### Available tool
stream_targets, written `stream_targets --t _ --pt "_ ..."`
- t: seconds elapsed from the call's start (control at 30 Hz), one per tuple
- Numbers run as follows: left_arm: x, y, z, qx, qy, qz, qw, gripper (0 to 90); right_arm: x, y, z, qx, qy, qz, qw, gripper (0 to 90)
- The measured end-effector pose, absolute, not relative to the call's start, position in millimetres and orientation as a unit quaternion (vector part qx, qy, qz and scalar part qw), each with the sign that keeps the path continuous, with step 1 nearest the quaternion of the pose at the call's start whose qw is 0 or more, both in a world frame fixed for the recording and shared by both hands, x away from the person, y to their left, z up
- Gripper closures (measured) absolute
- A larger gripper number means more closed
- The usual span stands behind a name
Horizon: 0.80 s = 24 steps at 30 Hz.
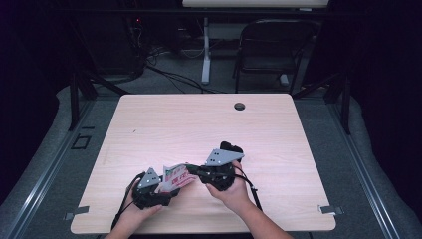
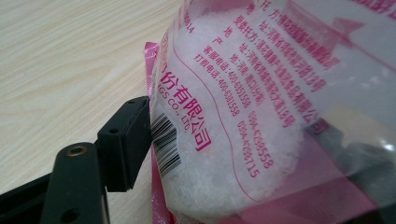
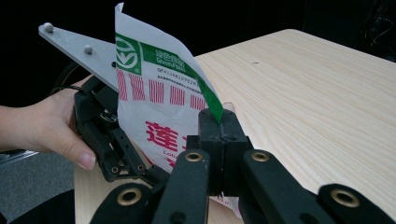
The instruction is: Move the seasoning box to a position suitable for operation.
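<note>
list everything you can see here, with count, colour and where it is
bag: one, clear and white plastic with pink and green print and white grains inside, near edge of the table, between the two grippers
table: one, light wood, centre of the high view
table hole: one, dark, far edge of the tabletop
folding chair: one, black, on the floor beyond the table
floor cables: several, dark, behind the table
left gripper: one, black with a grey plate, jaws open beside the bag's barcode
right gripper: one, black with a grey plate, shut on the bag's edge
hands: two, at the near table edge
</note>
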State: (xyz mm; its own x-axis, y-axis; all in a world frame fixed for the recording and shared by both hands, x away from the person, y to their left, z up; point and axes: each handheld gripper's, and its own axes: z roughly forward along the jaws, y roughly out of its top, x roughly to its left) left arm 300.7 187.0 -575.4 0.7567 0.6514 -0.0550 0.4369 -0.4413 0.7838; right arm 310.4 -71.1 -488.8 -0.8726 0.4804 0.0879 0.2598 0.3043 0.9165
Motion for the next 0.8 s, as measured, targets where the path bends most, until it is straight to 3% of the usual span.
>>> stream_targets --t 0.8 --pt "307 176 -588 0.858 0.328 0.136 0.371 33.1 309 -70 -489 0.233 0.797 0.548 0.103 90.0"
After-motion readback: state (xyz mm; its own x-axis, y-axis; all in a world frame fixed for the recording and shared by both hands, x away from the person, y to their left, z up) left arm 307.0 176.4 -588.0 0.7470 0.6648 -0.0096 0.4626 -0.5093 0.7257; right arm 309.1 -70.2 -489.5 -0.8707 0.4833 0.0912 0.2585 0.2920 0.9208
